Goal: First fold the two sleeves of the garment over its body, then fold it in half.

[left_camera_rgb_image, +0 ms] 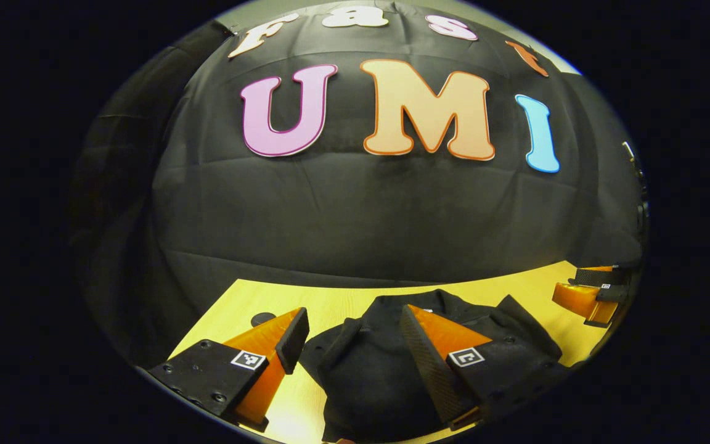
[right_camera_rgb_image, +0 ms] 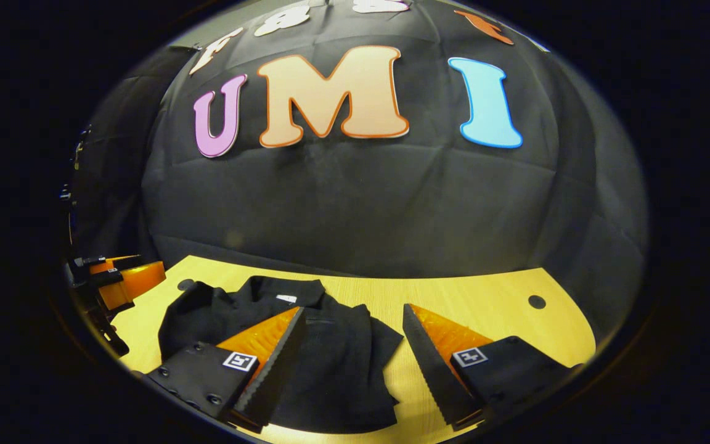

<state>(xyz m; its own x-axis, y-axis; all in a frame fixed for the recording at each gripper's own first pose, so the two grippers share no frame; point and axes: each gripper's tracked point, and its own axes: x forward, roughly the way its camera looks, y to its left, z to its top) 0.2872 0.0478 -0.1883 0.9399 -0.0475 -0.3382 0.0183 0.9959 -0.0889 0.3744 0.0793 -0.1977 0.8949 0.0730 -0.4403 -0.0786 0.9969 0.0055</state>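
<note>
A black collared garment (left_camera_rgb_image: 367, 376) lies on the yellow wooden table (left_camera_rgb_image: 330, 302), its collar toward the back wall. My left gripper (left_camera_rgb_image: 352, 336) hovers open above the garment's left shoulder, with nothing between its fingers. Off at the right edge of this view is the right gripper (left_camera_rgb_image: 589, 296). In the right gripper view the garment (right_camera_rgb_image: 336, 357) spreads below, a small white tag (right_camera_rgb_image: 286, 298) showing at the collar. My right gripper (right_camera_rgb_image: 352, 324) hangs open over the garment's right edge, holding nothing. The left gripper (right_camera_rgb_image: 124, 280) sits at the far left.
The black cloth wall stands just behind the table's far edge. Round holes mark the tabletop (right_camera_rgb_image: 537, 302) (right_camera_rgb_image: 185, 285) (left_camera_rgb_image: 262, 319). Bare wood (right_camera_rgb_image: 484, 308) lies to the right of the garment.
</note>
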